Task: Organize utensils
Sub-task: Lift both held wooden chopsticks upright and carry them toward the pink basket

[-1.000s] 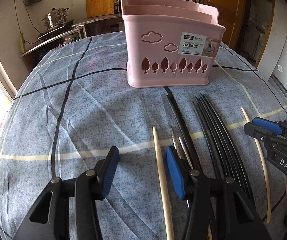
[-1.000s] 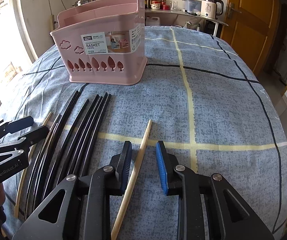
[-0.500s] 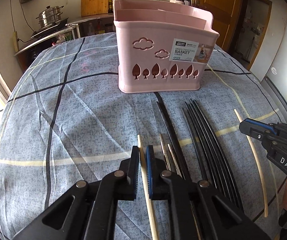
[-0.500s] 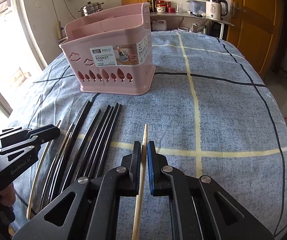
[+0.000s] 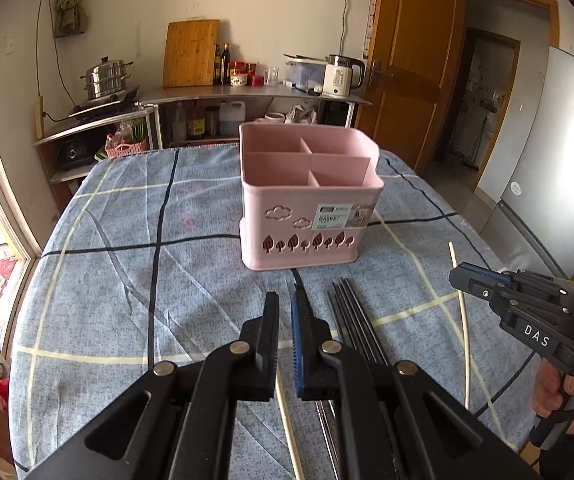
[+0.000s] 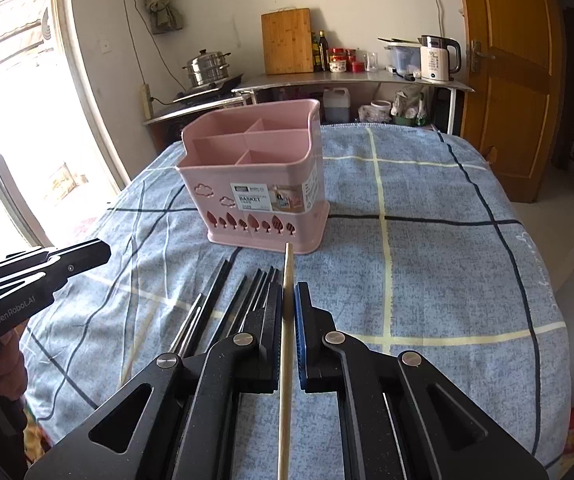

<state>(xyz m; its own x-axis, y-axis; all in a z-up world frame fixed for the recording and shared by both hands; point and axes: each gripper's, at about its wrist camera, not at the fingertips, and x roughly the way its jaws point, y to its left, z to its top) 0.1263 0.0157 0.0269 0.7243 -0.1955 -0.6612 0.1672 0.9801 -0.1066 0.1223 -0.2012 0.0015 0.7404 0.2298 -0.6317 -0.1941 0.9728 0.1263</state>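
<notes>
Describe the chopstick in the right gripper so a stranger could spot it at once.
Start at the pink basket on the blue checked cloth. Before it lie black chopsticks. The pale wooden chopstick is clamped in the right gripper, raised, its tip pointing towards the basket.

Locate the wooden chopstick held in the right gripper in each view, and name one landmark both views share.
Left wrist view: the wooden chopstick sits at the right edge, a pale stick clamped in the right gripper.
Right wrist view: it runs up the centre, its tip just below the pink basket.
Shared landmark: the pink basket, with its label and tree cut-outs.
</notes>
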